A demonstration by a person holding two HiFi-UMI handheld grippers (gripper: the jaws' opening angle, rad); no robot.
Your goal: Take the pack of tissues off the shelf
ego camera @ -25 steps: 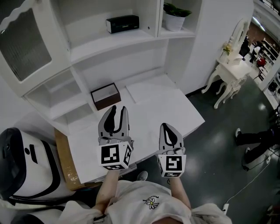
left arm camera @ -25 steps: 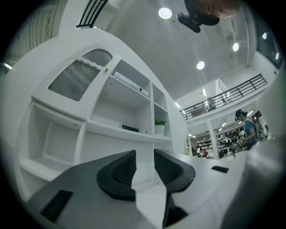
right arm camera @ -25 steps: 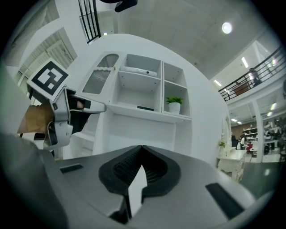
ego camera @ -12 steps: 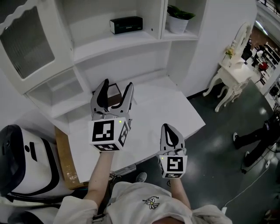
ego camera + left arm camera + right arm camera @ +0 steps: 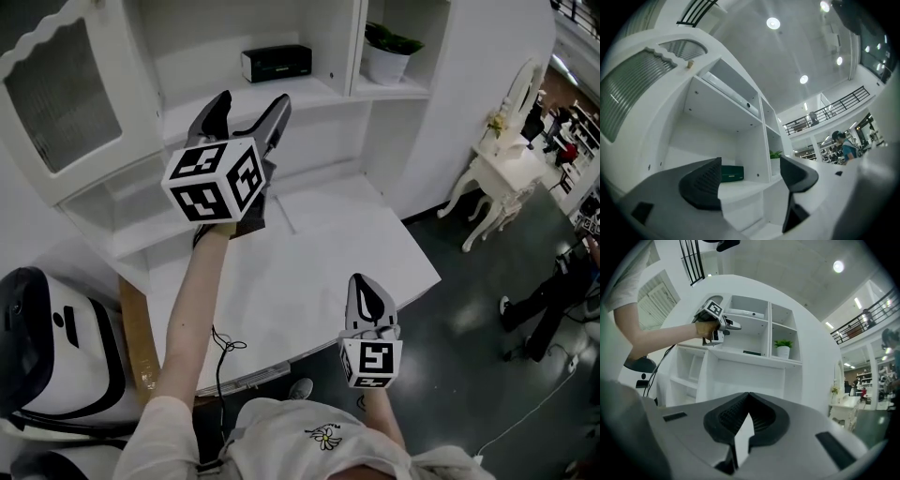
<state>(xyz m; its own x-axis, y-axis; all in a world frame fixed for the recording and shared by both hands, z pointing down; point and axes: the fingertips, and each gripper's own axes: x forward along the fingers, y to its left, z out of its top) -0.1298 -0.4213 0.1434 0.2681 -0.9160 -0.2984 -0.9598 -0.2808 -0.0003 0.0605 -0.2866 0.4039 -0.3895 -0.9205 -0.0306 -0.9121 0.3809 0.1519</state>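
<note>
Reaching up with the left gripper (image 5: 251, 101): its jaws have just been opening and stand wide apart, with nothing between them but open air. The pack of tissues (image 5: 277, 63), a dark oblong box, lies on the upper shelf (image 5: 314, 90), set back from the front edge and close to the upright partition (image 5: 344, 42) on its right. The gripper is short of it and not touching. In the left gripper view the pack shows just beside the left jaw rather than centred in the gap, so the approach looks off to one side. Risk 1: continuing on this line would probably put the left jaw against the pack's front face, pushing it toward the back wall or skewing it. Risk 2: the gripper comes from below the shelf level, so the lower parts of the jaws may catch the shelf's front edge before the tips reach the pack. Risk 3: the pack presents its long side forward, and I cannot judge whether the open jaws span that length, so a partial grip on one corner could let it pivot and drop to the desk (image 5: 309, 272). Risk 4: the right jaw has little room beside the partition and may jam there. The potted plant (image 5: 389, 56) stands beyond the partition, so it seems safe. The right gripper (image 5: 364, 281) hangs low over the desk edge, jaws pressed together and empty.
</note>
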